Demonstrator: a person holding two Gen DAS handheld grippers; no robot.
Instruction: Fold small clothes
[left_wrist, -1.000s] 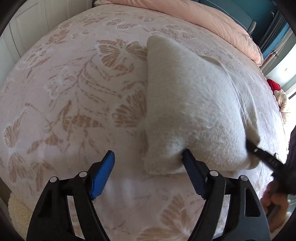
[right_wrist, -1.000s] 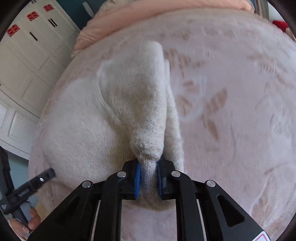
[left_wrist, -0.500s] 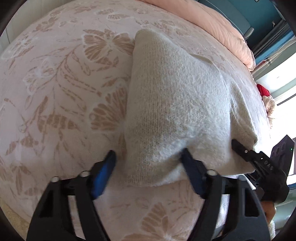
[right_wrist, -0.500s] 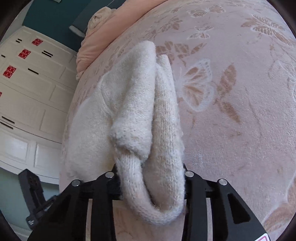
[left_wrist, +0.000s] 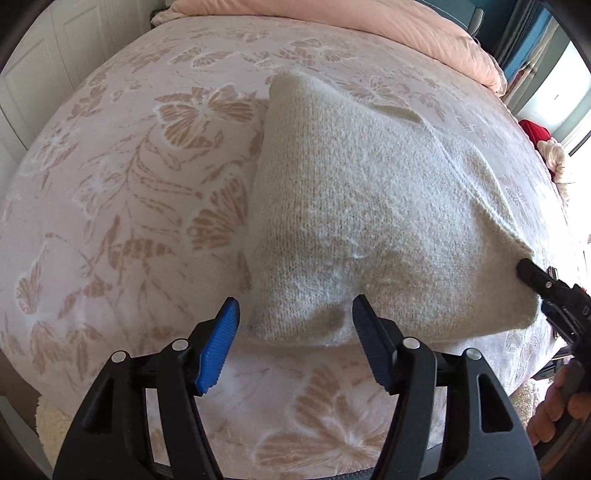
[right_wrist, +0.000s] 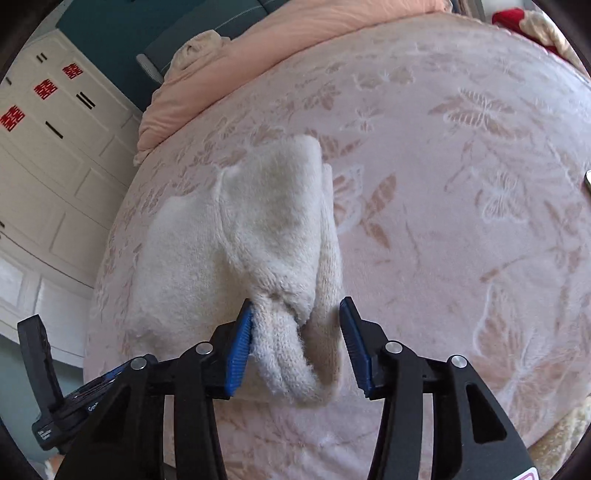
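Your right gripper (right_wrist: 295, 332) has just been opening, its jaws loose around the folded cream sweater (left_wrist: 369, 221) on the bedspread (left_wrist: 129, 184); your left gripper (left_wrist: 293, 343) hovers released

A home bedroom is shown. Ahead of the claw, a bed is covered by a pink butterfly-patterned blanket (left_wrist: 147, 192), with a peach duvet (left_wrist: 332, 22) bunched beyond. White panelled wardrobe doors (right_wrist: 48, 177) are seen left.
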